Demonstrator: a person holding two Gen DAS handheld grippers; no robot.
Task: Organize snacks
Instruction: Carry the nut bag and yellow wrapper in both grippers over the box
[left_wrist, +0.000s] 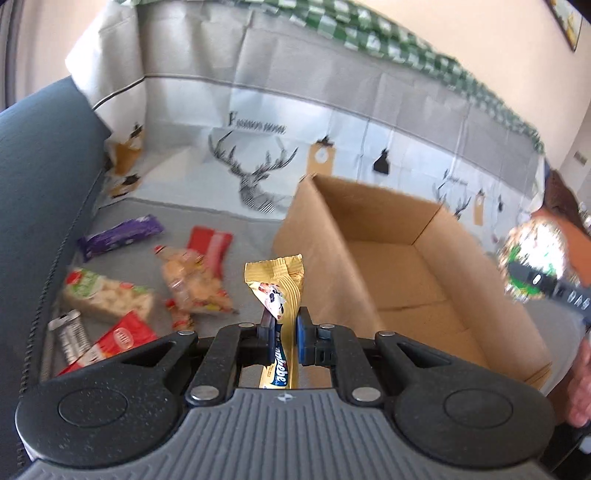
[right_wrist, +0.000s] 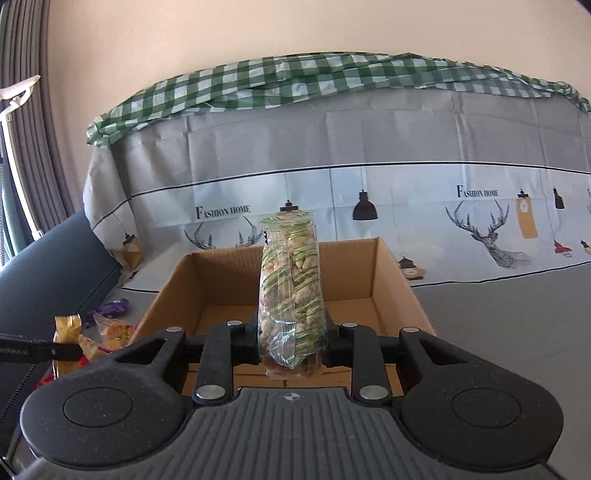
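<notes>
Gold snack bar (left_wrist: 281, 295) clamped upright between left jaws; clear nut bag (right_wrist: 291, 291) clamped between right jaws.

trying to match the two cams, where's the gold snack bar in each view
Left wrist view: the gold snack bar stands at centre, clamped in the left hand-held gripper.
Right wrist view: the same bar is at the far left edge, low, with a black gripper finger across it.
Shared landmark: the open cardboard box.
</notes>
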